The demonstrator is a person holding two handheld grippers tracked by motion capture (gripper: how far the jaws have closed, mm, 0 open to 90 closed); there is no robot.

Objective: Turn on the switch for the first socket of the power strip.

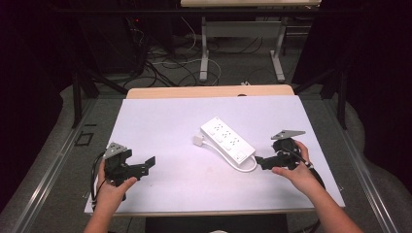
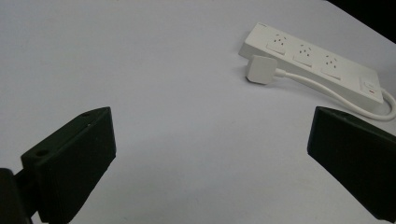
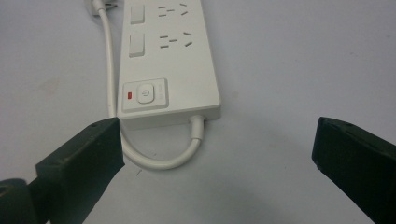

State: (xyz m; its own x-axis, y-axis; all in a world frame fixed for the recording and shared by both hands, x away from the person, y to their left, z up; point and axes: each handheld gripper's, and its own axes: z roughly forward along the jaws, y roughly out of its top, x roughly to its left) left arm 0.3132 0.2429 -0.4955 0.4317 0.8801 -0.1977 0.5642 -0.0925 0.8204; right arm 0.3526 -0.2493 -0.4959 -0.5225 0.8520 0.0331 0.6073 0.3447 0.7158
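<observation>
**A:** Mid-table, slightly right of centre: white power strip (image 1: 227,142) lying flat on the white table (image 1: 160,121), angled from far-left to near-right. Its plug (image 1: 198,141) lies just beside the strip's far-left end, on the left side. The cable (image 1: 248,167) loops out of the near-right end and runs back along the strip to the plug.

**B:** Grippers?

**A:** Left gripper (image 1: 145,166) is near-left, held in the left hand (image 1: 112,187), jaws spread wide, nothing between them, well apart from the strip. Right gripper (image 1: 262,162) is near-right, in the right hand (image 1: 297,170), jaws also released and empty, tips near the strip's near end and the cable loop.

**B:** Anything in the way?

**A:** Table surface between the left gripper and the strip is bare. Beyond the far edge, floor with loose black cables (image 1: 160,68) and the legs of another table (image 1: 204,48).

**B:** What do the gripper views add?

**A:** Right gripper view shows the power button (image 3: 145,93) with a red mark beside it and two flat switches next to the sockets; one jaw overlaps the cable loop (image 3: 163,161). Left gripper view shows three socket faces in a row and the plug (image 2: 261,69) resting on the table against the strip (image 2: 317,70).
</observation>
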